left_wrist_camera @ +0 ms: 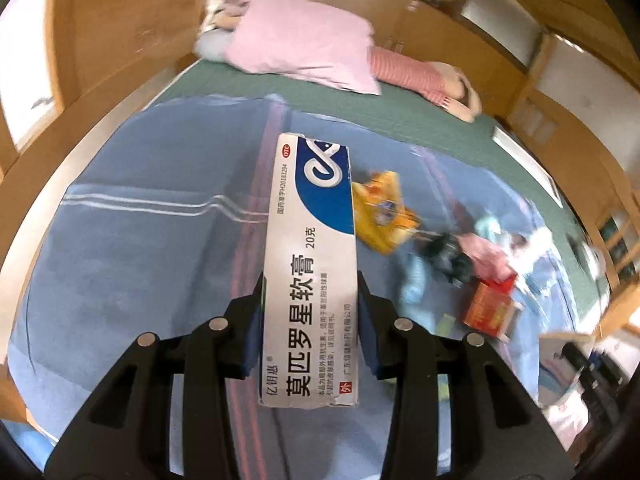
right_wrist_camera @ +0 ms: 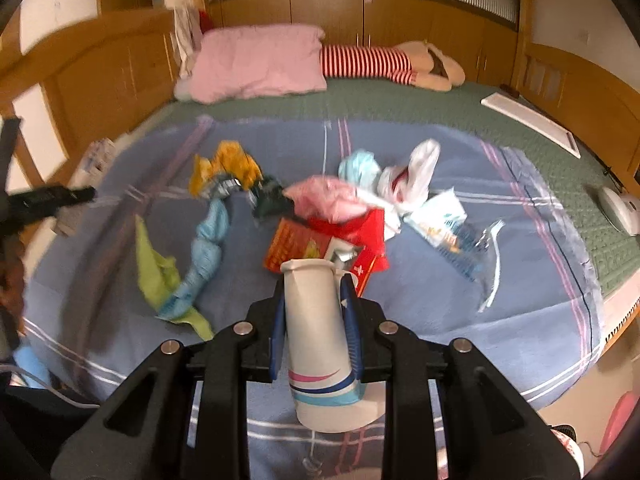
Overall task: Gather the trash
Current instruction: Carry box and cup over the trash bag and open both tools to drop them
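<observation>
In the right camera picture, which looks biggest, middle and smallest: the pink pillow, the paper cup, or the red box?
1. Pink pillow, though it lies far back.
2. Paper cup, held in the right gripper; nearness to the camera inflates it.
3. Red box, partly hidden, so its full size is unsure.

Right gripper (right_wrist_camera: 316, 294): fingers (right_wrist_camera: 349, 312) clamped on either side of a white paper cup (right_wrist_camera: 320, 344) with pink, navy and light blue stripes, cup squashed at its far end. Below, a blue plaid blanket (right_wrist_camera: 440, 304) on the bed carries scattered trash: red carton (right_wrist_camera: 360, 240), pink bag (right_wrist_camera: 332, 198), yellow wrapper (right_wrist_camera: 224, 164), twisted blue cloth (right_wrist_camera: 204, 252), green scrap (right_wrist_camera: 156, 268), white plastic bag (right_wrist_camera: 420, 168). Pink pillow (right_wrist_camera: 256, 60) at the head. Left edge: blurred black gripper (right_wrist_camera: 52, 196).
</observation>
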{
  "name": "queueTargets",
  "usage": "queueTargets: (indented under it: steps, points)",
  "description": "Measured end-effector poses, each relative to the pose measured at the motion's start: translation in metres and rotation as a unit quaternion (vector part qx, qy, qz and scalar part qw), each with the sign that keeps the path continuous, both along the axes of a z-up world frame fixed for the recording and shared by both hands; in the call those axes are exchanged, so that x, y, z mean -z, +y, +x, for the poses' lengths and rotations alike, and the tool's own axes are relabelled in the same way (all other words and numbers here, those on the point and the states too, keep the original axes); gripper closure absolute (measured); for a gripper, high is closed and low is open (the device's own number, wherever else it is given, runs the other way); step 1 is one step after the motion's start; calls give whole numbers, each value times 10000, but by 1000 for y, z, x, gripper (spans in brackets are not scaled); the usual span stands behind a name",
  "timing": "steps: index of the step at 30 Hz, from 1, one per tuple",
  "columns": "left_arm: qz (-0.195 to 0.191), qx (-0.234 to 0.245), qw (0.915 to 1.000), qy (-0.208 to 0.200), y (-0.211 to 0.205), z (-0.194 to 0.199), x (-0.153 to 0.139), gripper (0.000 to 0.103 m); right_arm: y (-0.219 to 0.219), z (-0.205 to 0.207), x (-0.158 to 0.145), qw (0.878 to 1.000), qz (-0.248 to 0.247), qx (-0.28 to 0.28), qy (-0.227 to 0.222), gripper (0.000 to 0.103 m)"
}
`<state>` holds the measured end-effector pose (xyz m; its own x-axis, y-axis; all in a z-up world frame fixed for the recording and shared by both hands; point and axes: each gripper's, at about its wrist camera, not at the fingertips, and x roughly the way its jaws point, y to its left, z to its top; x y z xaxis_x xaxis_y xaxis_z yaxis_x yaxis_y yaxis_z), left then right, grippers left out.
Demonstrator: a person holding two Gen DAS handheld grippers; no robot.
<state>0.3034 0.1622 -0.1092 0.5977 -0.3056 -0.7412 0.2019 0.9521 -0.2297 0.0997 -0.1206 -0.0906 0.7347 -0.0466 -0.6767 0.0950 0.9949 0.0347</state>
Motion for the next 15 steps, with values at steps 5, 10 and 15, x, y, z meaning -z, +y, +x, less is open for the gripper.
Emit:
queueTargets:
  steps: [5, 10, 15]
  points:
    - [-416, 698, 9961, -344, -39, -70, -38, 62, 4, -68, -53, 9976, -69, -394, -571, 76]
    - [-443, 1159, 9897, -718, -77, -139, -69, 62, 3, -149, -103, 9899, 52, -805, -1164, 76]
    - [-13, 1332, 9863, -975, -103, -181, -97, 62, 1, -202, -131, 9845, -239, -843, -1522, 77]
